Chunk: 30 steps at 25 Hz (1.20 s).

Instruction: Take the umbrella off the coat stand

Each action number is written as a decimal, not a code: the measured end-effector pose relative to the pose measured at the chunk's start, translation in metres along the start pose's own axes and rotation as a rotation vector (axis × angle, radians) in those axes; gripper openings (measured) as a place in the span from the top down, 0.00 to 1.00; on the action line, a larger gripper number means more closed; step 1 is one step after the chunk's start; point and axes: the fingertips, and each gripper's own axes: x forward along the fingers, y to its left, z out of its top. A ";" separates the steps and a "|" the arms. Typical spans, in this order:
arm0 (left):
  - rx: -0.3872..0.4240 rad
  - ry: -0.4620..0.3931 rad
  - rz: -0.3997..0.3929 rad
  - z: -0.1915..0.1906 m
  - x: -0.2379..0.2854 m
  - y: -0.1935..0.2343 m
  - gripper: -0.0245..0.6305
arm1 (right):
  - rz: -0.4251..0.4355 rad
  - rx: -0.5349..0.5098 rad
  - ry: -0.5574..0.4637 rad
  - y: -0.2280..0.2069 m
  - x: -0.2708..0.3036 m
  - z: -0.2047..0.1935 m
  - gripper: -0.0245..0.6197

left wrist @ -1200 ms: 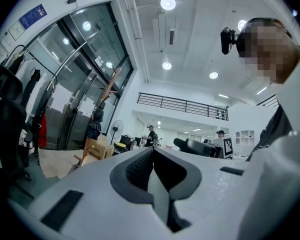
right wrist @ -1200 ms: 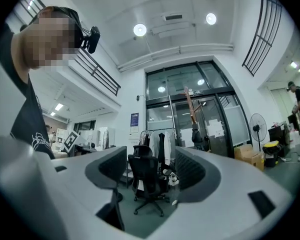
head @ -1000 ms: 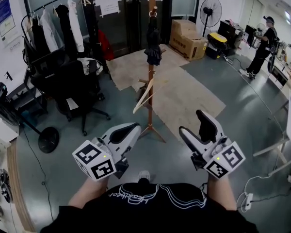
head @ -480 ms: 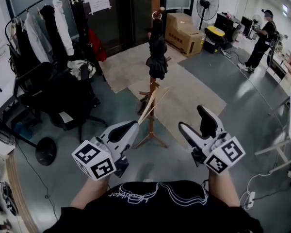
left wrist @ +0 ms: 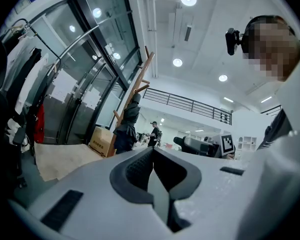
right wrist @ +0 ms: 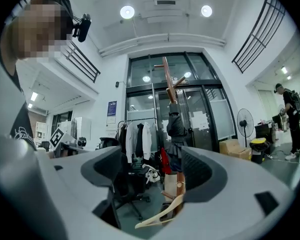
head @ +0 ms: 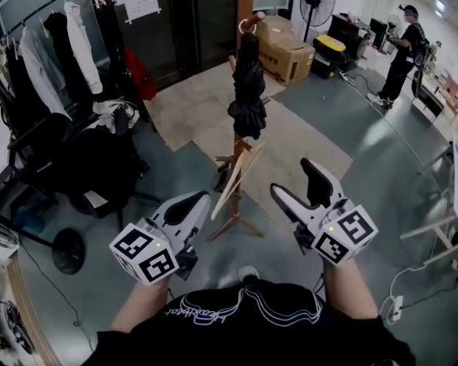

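Umbrella (head: 248, 90) ahead of our spread right claw (head: 294, 180) and clenched left claw (head: 197, 201) seemed light, soft; we favoured its stiff shaft.

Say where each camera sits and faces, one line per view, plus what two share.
Head view: on the person's head, facing steeply down at the coat stand; shows forearms, left gripper, right gripper.
Left gripper view: on that gripper, facing along its closed fingers toward the umbrella.
Right gripper view: on that gripper, facing the coat stand between its open fingers.
Shared: both gripper views show the umbrella on the coat stand.
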 end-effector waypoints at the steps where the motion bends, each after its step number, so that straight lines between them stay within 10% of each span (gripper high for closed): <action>1: 0.001 0.000 0.001 0.000 0.002 0.003 0.95 | -0.004 -0.002 -0.002 -0.004 0.005 0.001 0.39; 30: -0.026 -0.058 0.150 0.045 0.017 0.112 0.95 | -0.050 0.006 0.050 -0.102 0.182 -0.005 0.39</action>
